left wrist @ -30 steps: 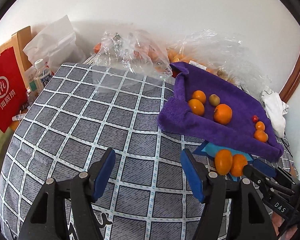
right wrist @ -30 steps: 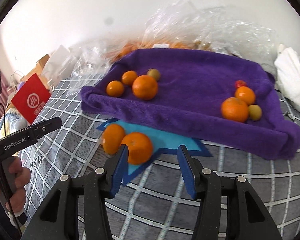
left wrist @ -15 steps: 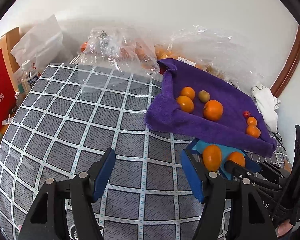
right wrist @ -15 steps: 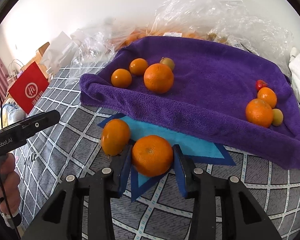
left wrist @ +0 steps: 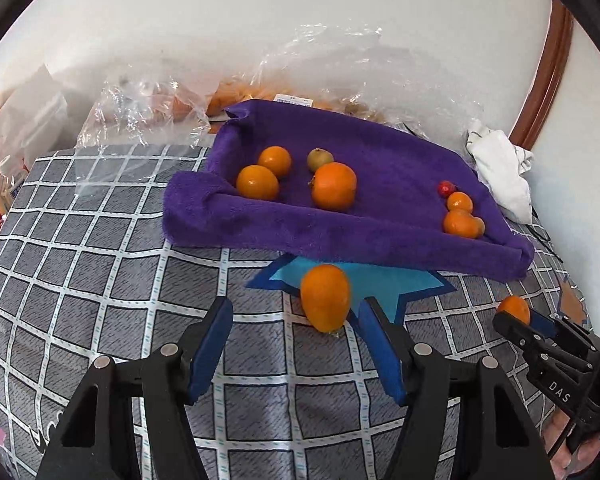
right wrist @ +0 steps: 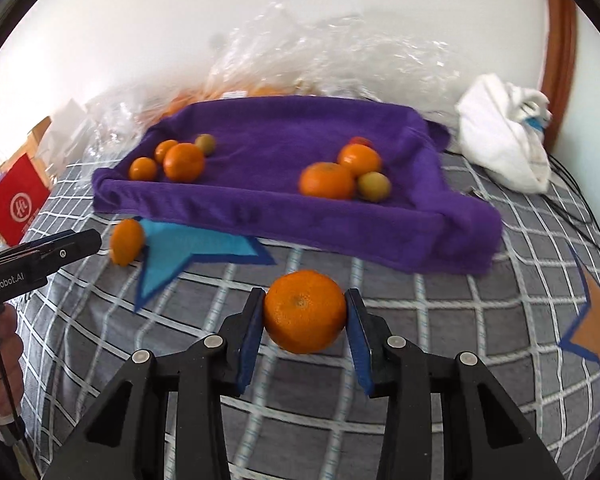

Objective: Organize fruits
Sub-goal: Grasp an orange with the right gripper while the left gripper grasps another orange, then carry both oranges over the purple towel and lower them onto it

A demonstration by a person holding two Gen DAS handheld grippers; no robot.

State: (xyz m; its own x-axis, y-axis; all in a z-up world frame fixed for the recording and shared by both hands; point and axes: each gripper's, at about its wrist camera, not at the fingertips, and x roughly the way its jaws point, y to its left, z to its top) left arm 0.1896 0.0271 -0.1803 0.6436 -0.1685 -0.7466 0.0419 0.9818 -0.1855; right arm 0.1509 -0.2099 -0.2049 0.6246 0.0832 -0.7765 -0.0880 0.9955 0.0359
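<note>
My right gripper [right wrist: 305,312] pinches 1 mandarin [right wrist: 305,311] across its widest part, lifted clear of the checked bedcover [right wrist: 420,364], near the purple towel [right wrist: 284,204]. My left gripper [left wrist: 294,344] has its fingers spread just short of 1 oval orange [left wrist: 325,297]. Both fruits look light, soft-skinned, bruisable; I judge gentle mid-body holds best.

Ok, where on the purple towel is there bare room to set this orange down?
The widest bare patch of the purple towel lies mid-towel, between the left cluster and the right cluster, running to the back edge. Both ends are crowded. The right gripper holds the orange.
</note>
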